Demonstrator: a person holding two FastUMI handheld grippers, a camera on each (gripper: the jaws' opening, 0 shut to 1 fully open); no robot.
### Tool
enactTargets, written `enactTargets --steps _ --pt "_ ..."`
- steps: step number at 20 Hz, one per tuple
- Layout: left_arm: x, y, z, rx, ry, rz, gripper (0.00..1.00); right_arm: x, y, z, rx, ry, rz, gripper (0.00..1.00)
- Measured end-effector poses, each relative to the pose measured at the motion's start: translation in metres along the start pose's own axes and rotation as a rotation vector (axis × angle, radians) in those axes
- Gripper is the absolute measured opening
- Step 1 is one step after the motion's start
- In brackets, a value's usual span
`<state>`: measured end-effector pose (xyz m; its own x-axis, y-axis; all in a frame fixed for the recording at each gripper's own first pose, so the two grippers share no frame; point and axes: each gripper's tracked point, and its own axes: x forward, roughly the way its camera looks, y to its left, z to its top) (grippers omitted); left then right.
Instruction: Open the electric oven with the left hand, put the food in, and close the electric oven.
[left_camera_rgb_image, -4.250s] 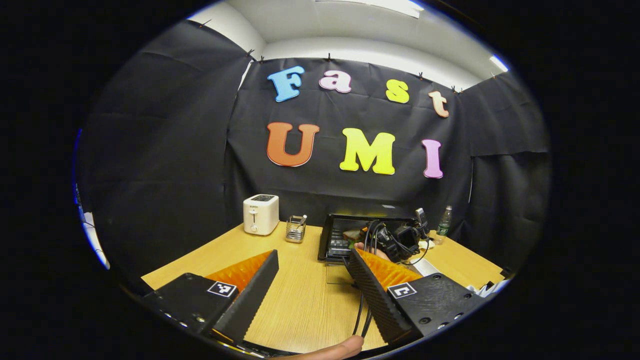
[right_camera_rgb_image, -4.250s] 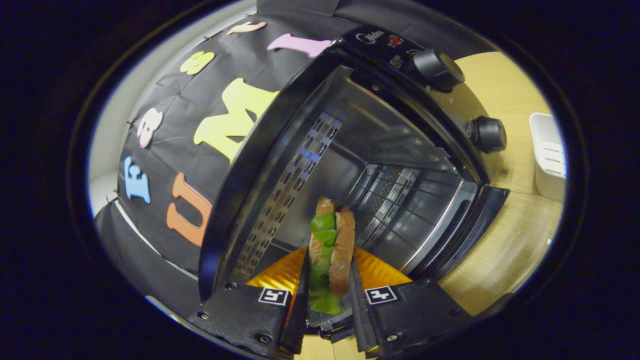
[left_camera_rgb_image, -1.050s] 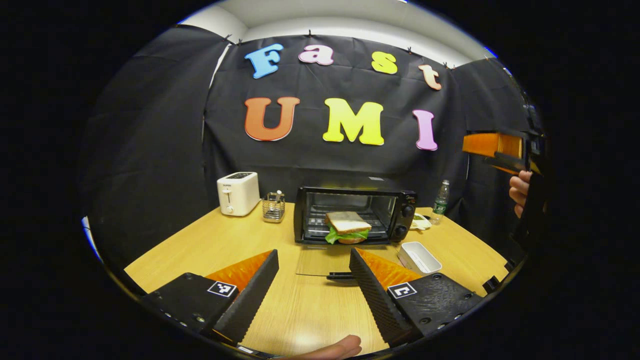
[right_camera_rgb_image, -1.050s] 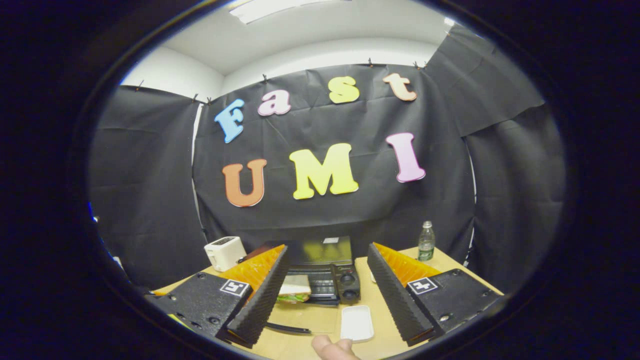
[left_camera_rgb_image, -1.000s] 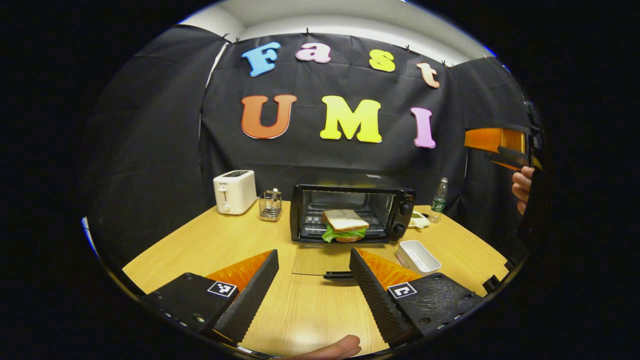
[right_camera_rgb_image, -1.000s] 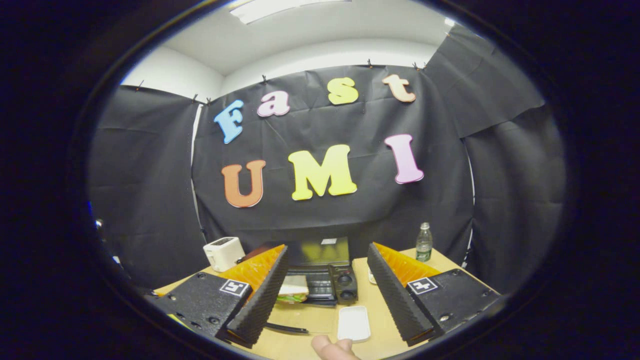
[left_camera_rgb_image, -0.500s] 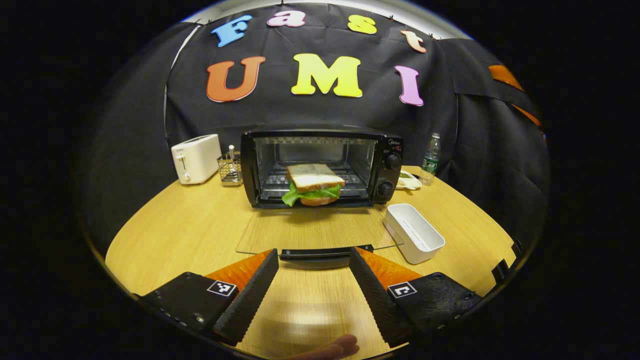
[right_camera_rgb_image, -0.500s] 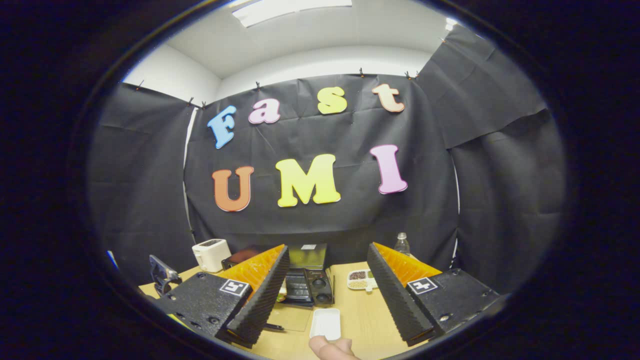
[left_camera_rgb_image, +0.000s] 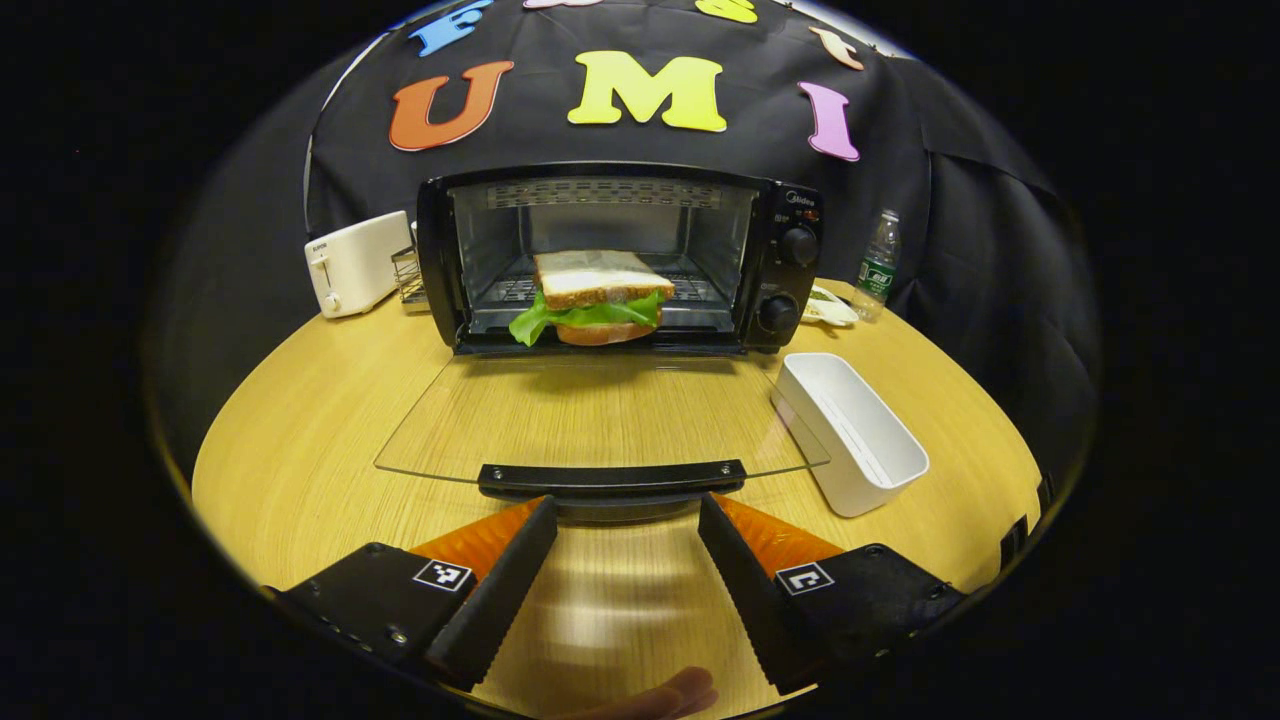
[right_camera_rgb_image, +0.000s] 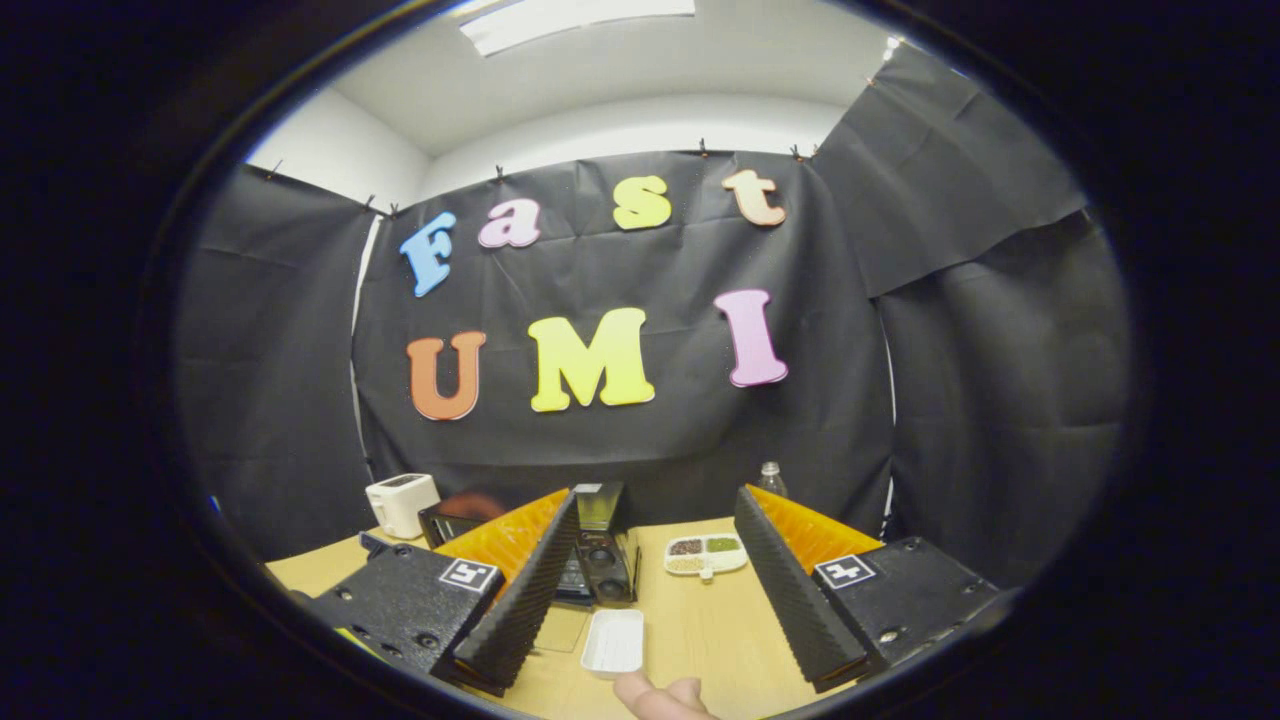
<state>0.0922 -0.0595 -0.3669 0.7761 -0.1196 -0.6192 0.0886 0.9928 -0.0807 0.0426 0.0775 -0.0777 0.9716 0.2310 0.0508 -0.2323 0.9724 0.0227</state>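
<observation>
Closer now, my left gripper (left_camera_rgb_image: 627, 515) is spread wide just before the door handle (left_camera_rgb_image: 612, 477) of the open oven (left_camera_rgb_image: 790, 270) with the sandwich (left_camera_rgb_image: 594, 296) inside, while my right gripper (right_camera_rgb_image: 655, 510), also spread wide and holding nothing, looks down from far back.

A recording booth: black cloth walls (right_camera_rgb_image: 990, 400) around a wooden table (left_camera_rgb_image: 330, 400).

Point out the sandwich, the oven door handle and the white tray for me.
sandwich (left_camera_rgb_image: 598, 279): left gripper view, on the top bread slice.
oven door handle (left_camera_rgb_image: 611, 478): left gripper view, middle of the bar.
white tray (left_camera_rgb_image: 872, 478): left gripper view, on its near side wall.
</observation>
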Motion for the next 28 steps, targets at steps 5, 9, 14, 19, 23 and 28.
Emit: enactTargets --steps 5,9,14,19,23,28 --pt "0.0 0.0 0.003 0.002 0.028 0.014 0.93 0.0 -0.01 -0.003 0.007 0.005 -0.006 0.89" --pt "-0.006 0.0 0.014 0.041 0.002 0.03 0.93 -0.001 -0.012 -0.004 0.009 0.003 -0.001 0.89" --pt "-0.016 -0.002 0.036 -0.009 -0.005 0.025 0.93 -0.004 -0.016 -0.004 0.012 -0.006 0.0 1.0" --pt "-0.029 -0.003 0.076 0.014 -0.103 0.029 0.94 -0.009 -0.017 -0.001 0.002 -0.011 0.001 1.0" --pt "-0.031 0.004 0.103 0.025 -0.146 0.059 0.93 -0.013 -0.018 0.003 -0.014 -0.024 0.007 1.0" --pt "-0.025 0.01 0.15 0.022 -0.233 0.067 0.95 -0.013 -0.024 0.003 -0.015 -0.019 0.008 1.0"
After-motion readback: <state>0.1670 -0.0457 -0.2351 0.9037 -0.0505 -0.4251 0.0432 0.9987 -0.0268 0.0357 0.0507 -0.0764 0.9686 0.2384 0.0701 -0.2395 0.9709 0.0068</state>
